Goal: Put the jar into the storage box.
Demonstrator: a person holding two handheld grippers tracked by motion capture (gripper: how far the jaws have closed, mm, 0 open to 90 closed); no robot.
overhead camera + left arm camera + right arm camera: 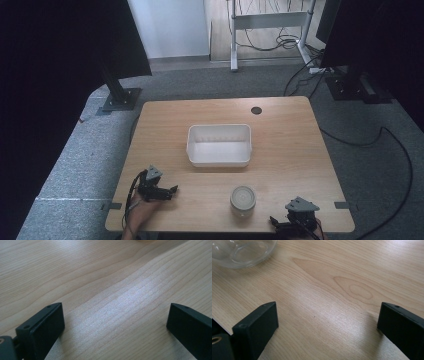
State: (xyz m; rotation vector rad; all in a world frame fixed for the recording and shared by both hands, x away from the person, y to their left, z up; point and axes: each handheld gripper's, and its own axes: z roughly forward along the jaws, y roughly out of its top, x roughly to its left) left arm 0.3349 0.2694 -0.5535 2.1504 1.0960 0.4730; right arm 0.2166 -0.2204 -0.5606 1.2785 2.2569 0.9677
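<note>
Right now both of my tools rest low at the near edge of the worktop (pixel 280 120), each with its jaws spread wide and nothing between them. In the left gripper view I see bare wood between the two black jaws of the left tool (pixel 115 322); in the right gripper view the same holds for the right tool (pixel 327 322).

What I am after, I judge, is the jar (pixel 243 201). It stands upright near the front edge, between my hands, with its round mouth facing up, so it has no long axis to line up with; any side approach would do. From above, the right tool (pixel 280 223) sits just beside it, a little nearer me and to its right, while the left tool (pixel 170 191) is well apart on the other side. In the right gripper view the jar (pixel 242 251) shows at the upper left, so it lies ahead and off to the left of my jaws, not between them.

Beyond it, mid-worktop, stands the white bin (pixel 219 145), empty as far as I can see.
</note>
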